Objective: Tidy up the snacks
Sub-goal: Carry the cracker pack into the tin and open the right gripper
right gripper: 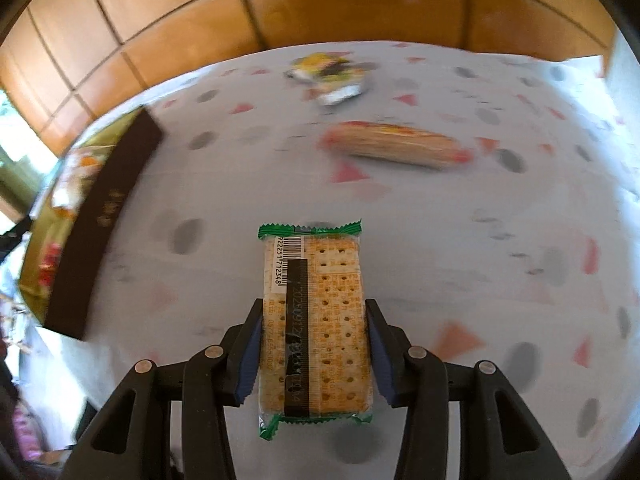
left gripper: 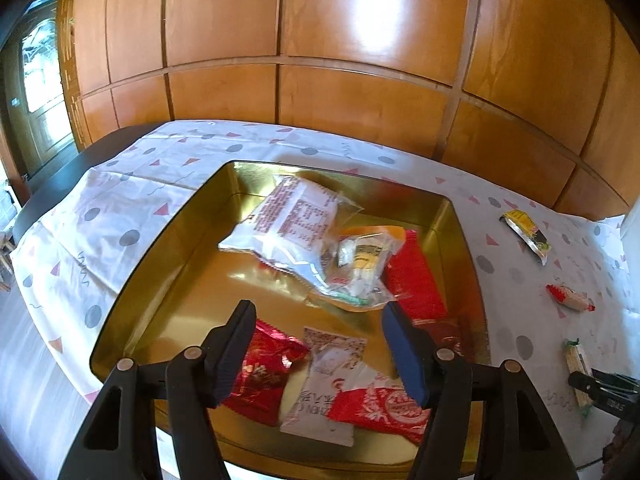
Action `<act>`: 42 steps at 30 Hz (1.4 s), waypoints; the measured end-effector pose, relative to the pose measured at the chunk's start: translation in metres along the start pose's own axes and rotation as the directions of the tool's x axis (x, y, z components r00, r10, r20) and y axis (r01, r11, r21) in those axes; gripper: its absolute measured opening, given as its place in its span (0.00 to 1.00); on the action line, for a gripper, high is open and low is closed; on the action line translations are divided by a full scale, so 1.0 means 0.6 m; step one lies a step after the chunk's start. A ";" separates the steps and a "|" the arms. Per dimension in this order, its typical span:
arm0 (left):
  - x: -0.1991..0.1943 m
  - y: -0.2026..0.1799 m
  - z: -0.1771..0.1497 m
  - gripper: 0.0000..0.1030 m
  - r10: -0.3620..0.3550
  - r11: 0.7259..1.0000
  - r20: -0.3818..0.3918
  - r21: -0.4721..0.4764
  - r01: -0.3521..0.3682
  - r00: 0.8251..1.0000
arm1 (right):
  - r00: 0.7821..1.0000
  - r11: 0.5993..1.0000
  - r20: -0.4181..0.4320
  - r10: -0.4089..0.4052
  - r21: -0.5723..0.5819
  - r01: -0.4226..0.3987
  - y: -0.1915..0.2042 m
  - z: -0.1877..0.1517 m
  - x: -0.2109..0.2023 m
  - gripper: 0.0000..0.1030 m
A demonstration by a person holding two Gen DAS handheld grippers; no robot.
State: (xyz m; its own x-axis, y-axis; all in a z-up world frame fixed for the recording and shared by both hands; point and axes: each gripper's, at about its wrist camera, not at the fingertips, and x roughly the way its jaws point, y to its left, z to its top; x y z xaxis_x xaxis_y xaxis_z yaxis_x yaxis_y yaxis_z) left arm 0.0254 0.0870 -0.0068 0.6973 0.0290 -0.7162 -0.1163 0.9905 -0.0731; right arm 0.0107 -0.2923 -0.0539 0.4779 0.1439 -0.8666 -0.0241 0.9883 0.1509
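Right claw (right gripper: 314, 354) clamped the cracker packet (right gripper: 316, 320) lengthwise; gold tin (right gripper: 36, 264) lay leftward, under the empty, half-open left claw (left gripper: 320, 356).

Patterned tablecloth (left gripper: 120, 216) on table; wood-panelled wall (left gripper: 320, 40) behind.

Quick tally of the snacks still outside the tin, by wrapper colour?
Yellow-and-black packet: 1
Red-ended cracker packet: 1
Green-ended cracker packet, held in the right gripper: 1
Total: 3
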 end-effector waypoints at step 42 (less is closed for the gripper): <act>-0.010 0.041 -0.012 0.64 0.048 0.998 0.002 -0.033 -0.048 0.999 | 0.965 0.855 0.006 0.264 -0.465 -0.231 0.383 0.019 -0.004 0.35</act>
State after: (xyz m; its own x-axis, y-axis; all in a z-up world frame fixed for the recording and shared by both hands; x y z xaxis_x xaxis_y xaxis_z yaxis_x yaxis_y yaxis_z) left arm 0.0133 0.1100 -0.0094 0.6922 0.0772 -0.7176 -0.1732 0.9830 -0.0613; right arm 0.0143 -0.0661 -0.0116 0.4596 0.3990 -0.7935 -0.5389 0.8354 0.1080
